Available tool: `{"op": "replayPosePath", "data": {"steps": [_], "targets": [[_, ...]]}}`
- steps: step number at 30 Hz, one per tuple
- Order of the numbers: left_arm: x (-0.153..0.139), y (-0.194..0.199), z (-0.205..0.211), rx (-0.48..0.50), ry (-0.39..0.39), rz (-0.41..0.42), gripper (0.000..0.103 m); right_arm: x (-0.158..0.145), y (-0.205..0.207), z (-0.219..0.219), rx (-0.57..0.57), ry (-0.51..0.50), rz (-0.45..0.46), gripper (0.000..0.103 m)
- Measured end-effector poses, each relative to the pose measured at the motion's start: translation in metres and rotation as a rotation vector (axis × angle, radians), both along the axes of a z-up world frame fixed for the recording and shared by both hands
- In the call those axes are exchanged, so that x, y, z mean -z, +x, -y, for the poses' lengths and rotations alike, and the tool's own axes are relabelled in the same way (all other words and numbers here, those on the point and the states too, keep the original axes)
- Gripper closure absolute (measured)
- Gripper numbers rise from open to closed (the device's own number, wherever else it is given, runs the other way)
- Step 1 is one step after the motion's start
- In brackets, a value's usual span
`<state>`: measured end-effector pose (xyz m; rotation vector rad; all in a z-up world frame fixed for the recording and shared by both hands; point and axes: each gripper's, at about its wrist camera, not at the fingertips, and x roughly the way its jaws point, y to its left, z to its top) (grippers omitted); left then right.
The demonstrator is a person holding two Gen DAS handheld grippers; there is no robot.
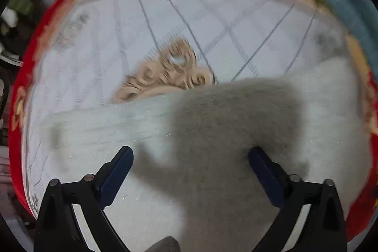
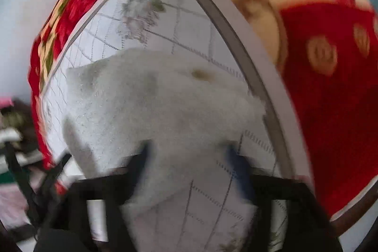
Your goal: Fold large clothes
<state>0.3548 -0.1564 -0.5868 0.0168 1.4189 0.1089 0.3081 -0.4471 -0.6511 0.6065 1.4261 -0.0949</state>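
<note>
My left gripper spread wide above fuzzy white garment | my right gripper parted, blurred, over its edge | quilted mat bare beyond, red blanket bordering

Soft, even light fills both fisheye views, with black vignetting at the corners and straight lines bowed toward the rims. A broad grey shadow falls across the garment in the left wrist view, where edges smear. Motion blur is heavier in the right wrist view, softening the right gripper and the blanket.
</note>
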Motion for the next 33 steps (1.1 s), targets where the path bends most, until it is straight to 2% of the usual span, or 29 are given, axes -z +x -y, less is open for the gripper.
{"op": "replayPosePath", "data": {"steps": [3, 5, 7, 8, 9, 10, 13, 16, 17, 18, 19, 20, 22, 26, 28, 29, 31, 32, 33], "targets": [[0.012, 0.010, -0.015, -0.075, -0.096, 0.006, 0.000, -0.037, 0.021, -0.019, -0.076, -0.099, 0.064, 0.017], [0.008, 0.009, -0.020, -0.083, -0.119, 0.004, 0.000, -0.059, 0.034, -0.030, -0.118, -0.089, 0.106, 0.022], [-0.007, 0.003, -0.028, -0.095, -0.130, 0.010, 0.000, -0.062, 0.056, -0.053, -0.179, -0.022, 0.104, 0.033], [-0.016, -0.001, -0.033, -0.103, -0.122, 0.025, 0.000, -0.057, 0.071, -0.069, -0.214, 0.020, 0.087, 0.048], [-0.025, -0.007, -0.039, -0.113, -0.099, 0.043, 0.000, -0.053, 0.079, -0.080, -0.233, 0.043, 0.068, 0.071], [-0.035, -0.013, -0.047, -0.125, -0.073, 0.059, 0.000, -0.046, 0.089, -0.095, -0.267, 0.070, 0.043, 0.075], [-0.052, -0.031, -0.077, -0.183, -0.003, 0.085, 0.000, -0.022, 0.114, -0.152, -0.442, 0.090, -0.009, 0.078], [-0.052, -0.050, -0.103, -0.231, 0.041, 0.080, 0.000, 0.020, 0.127, -0.210, -0.574, 0.067, -0.108, 0.078], [-0.052, -0.054, -0.108, -0.242, 0.045, 0.077, 0.000, 0.039, 0.130, -0.224, -0.605, 0.044, -0.153, 0.078], [-0.051, -0.056, -0.114, -0.252, 0.046, 0.071, 0.000, 0.062, 0.133, -0.240, -0.653, -0.028, -0.193, 0.078], [-0.050, -0.061, -0.121, -0.261, 0.044, 0.066, 0.000, 0.075, 0.131, -0.244, -0.670, -0.066, -0.204, 0.079], [-0.050, -0.065, -0.127, -0.270, 0.036, 0.066, 0.000, 0.088, 0.134, -0.248, -0.641, -0.080, -0.220, 0.079], [-0.049, -0.071, -0.130, -0.270, 0.039, 0.066, 0.000, 0.094, 0.142, -0.247, -0.553, -0.082, -0.275, 0.078], [-0.054, -0.070, -0.120, -0.244, 0.042, 0.060, 0.000, 0.098, 0.147, -0.252, -0.554, -0.101, -0.312, 0.078], [-0.066, -0.068, -0.108, -0.216, 0.034, 0.086, 0.000, 0.084, 0.146, -0.246, -0.558, -0.055, -0.275, 0.076], [-0.069, -0.065, -0.103, -0.203, 0.031, 0.095, 0.000, 0.070, 0.144, -0.239, -0.555, -0.012, -0.224, 0.073], [-0.072, -0.061, -0.090, -0.174, 0.008, 0.107, 0.000, 0.039, 0.130, -0.214, -0.527, 0.087, -0.097, 0.048], [-0.072, -0.059, -0.081, -0.160, -0.003, 0.104, 0.000, 0.025, 0.120, -0.197, -0.497, 0.117, -0.039, 0.026], [-0.068, -0.057, -0.072, -0.150, -0.021, 0.098, 0.000, 0.012, 0.108, -0.177, -0.458, 0.133, 0.018, 0.016]]}}
